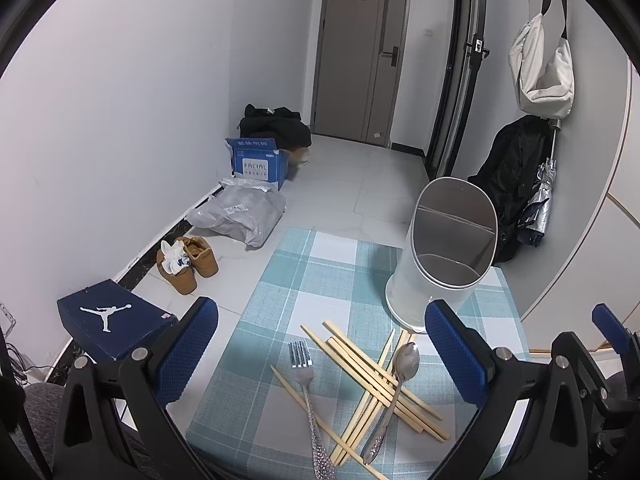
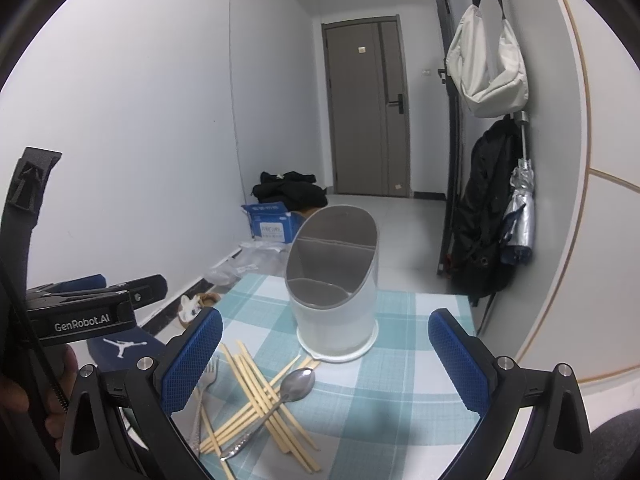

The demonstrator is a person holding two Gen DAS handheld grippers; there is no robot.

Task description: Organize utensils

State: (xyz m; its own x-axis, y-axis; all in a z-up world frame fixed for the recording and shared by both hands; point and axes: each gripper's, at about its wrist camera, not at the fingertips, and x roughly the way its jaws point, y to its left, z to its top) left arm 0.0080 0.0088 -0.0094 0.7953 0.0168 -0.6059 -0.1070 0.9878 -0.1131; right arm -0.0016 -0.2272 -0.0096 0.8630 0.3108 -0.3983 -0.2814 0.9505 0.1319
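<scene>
Checked tablecloth [image 1: 280, 280] holds crossed pale chopsticks [image 1: 372, 376], shiny spoon [image 1: 394, 384].

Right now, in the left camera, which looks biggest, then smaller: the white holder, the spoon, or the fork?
1. White holder, clearly biggest.
2. Fork and spoon look about alike; the fork runs off the picture, so no ranking.
</scene>
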